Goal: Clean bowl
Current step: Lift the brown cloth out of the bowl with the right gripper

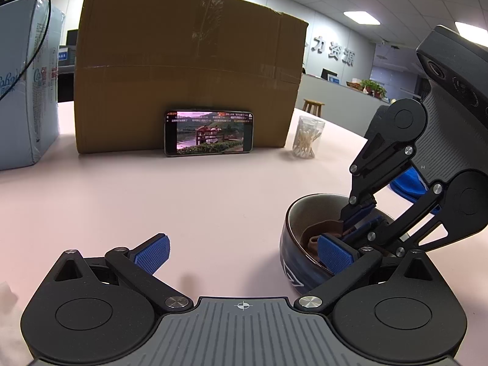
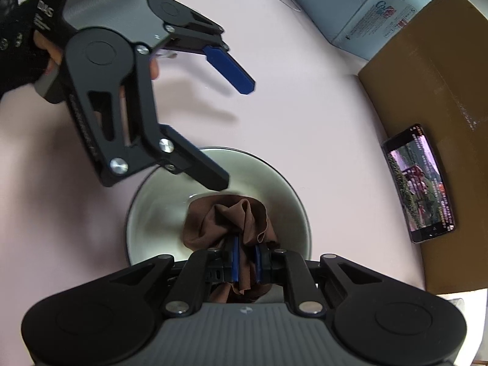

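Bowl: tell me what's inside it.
Inside the bowl: a crumpled brown cloth pinched by the right gripper. The cloth and gripper hide part of the bottom.

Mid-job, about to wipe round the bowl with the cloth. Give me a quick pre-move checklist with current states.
1. Right gripper shut on the brown cloth: ok.
2. Cloth inside the bowl, against its pale inner wall: ok.
3. Left gripper bracing the bowl: not ok; it is open, one finger over the rim, the other off to the side.
4. Bowl upright on the pink table: ok.
5. Phone and cotton swab jar clear of the bowl: ok.
6. Dirt left in the bowl: cannot tell.
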Demonstrator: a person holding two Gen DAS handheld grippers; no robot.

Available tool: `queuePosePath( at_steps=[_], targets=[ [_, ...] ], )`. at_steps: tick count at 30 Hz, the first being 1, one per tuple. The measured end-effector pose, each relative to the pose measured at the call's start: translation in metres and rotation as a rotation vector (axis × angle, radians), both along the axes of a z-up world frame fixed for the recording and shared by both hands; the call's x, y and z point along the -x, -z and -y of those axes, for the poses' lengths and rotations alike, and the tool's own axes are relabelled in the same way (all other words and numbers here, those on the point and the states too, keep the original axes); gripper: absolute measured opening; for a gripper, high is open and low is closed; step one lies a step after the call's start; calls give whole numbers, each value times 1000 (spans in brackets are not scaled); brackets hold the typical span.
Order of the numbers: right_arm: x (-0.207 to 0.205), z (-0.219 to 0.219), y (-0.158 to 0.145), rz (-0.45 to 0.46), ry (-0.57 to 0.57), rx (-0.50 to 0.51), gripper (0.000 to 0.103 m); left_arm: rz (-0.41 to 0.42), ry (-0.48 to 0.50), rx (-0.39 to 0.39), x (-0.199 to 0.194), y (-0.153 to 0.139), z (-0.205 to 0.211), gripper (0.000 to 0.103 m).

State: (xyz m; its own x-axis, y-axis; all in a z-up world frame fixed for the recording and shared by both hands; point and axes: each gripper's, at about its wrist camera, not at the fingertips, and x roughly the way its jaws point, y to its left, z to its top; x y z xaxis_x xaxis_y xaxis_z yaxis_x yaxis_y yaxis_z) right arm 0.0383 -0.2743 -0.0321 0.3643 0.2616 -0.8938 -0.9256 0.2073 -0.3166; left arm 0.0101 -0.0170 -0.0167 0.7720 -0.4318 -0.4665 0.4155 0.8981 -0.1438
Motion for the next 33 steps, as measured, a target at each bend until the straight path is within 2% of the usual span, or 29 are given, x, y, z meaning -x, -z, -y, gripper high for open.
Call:
queuePosePath(
  at_steps=[8,10,12,15,22,24,26,31,33],
  targets=[
    [-2,-1,0,9,4,-22,15,-2,1,2,0,0,0,103],
    [-2,0,-2,15,4,-25,20,-2,1,1,0,0,1,103],
    [-1,2,-5,16,9,-33,32,-3,2,0,0,0,1,103],
    [1,8,-13,14,29,-70,42,-2,1,-1,0,0,1,103],
    [2,18,-24,-21,63,-138,46,2,0,-4,1,0,1,103],
    [5,14,-23,-6,37,-111,56,1,0,-3,1,0,1,103],
    [7,10,-22,6,7,-89,59,1,0,-3,1,0,1,103],
    [-3,3,-11,-72,20,-80,57,0,0,-2,2,0,1,103],
    [-13,5,-6,-116,58,-96,52,0,0,-2,2,0,1,103]
  ],
)
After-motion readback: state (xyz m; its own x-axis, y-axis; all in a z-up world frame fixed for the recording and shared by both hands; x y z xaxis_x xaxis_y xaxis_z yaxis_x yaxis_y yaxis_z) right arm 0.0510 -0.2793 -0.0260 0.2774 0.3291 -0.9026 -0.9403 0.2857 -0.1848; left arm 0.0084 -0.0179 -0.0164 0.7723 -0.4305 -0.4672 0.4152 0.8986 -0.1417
